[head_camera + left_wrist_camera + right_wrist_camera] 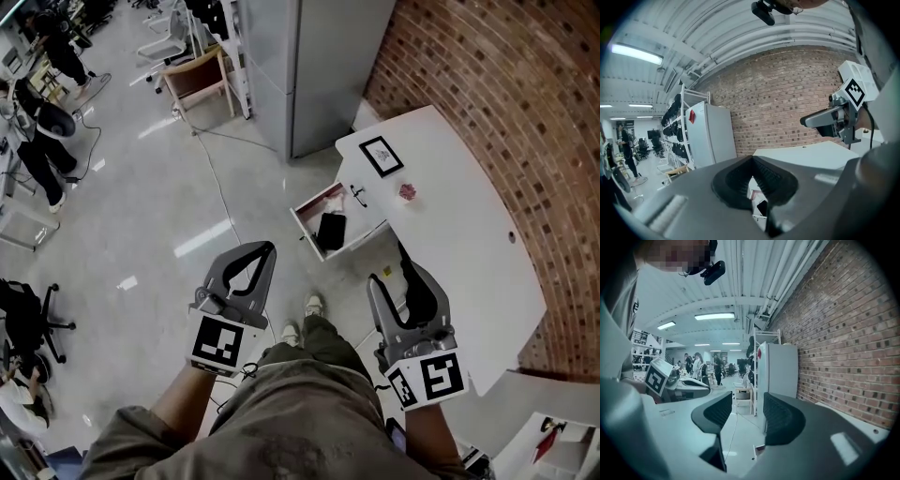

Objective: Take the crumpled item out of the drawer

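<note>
In the head view a white drawer (307,225) stands pulled out from the white desk (469,253). Inside it lie a flat black item (331,230) and something pinkish (331,196) at its far corner. A small crumpled pink item (408,192) rests on the desk top beside a framed picture (381,156). My left gripper (265,247) hangs over the floor short of the drawer, its tips touching and nothing held. My right gripper (403,267) is near the desk's front edge, open and empty. The drawer (757,199) shows below the left gripper (752,159). The right gripper (747,404) looks across the room.
A grey cabinet (300,66) stands behind the desk against the brick wall (506,84). A wooden chair (199,80) and a cable (217,183) are on the floor beyond the drawer. People (42,141) stand at the far left. My shoes (302,319) are just before the drawer.
</note>
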A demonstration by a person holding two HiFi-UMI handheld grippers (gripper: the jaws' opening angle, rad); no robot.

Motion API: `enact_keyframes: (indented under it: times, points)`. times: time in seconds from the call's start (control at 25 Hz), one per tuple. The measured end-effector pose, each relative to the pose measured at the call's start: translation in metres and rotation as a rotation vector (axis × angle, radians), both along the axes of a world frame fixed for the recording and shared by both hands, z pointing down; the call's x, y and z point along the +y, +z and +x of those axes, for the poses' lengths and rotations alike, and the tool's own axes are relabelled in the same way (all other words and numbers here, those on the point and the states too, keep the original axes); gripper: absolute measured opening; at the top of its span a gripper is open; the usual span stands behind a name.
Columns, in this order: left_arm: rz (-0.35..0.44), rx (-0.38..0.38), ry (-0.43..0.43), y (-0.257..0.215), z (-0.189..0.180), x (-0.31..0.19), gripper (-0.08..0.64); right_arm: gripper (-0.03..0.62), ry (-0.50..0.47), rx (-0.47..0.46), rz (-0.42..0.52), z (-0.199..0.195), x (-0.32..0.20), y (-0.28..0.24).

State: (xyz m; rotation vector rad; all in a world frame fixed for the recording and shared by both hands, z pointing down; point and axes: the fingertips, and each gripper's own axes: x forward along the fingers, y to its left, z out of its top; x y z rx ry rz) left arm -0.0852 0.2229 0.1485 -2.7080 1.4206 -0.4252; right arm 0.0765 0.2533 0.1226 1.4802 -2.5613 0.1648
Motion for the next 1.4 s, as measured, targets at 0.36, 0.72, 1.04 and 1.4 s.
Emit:
enact_keyframes:
  times: [0.36, 0.72, 1.04, 1.4]
  points:
    - [-0.047, -0.027, -0.012, 0.018, 0.011, -0.056, 0.0, 0.235, -0.008, -0.007, -0.029, 0.012, -0.059, 0.019]
    - [-0.116, -0.079, -0.011, 0.047, 0.039, -0.131, 0.0, 0.235, -0.027, -0.027, -0.085, 0.033, -0.14, 0.05]
    - [-0.203, -0.106, -0.028, 0.086, 0.064, -0.192, 0.0, 0.233, -0.054, -0.005, -0.186, 0.046, -0.207, 0.103]
    - [-0.279, -0.162, -0.017, 0.124, 0.074, -0.217, 0.0, 0.23, -0.086, 0.002, -0.277, 0.044, -0.239, 0.149]
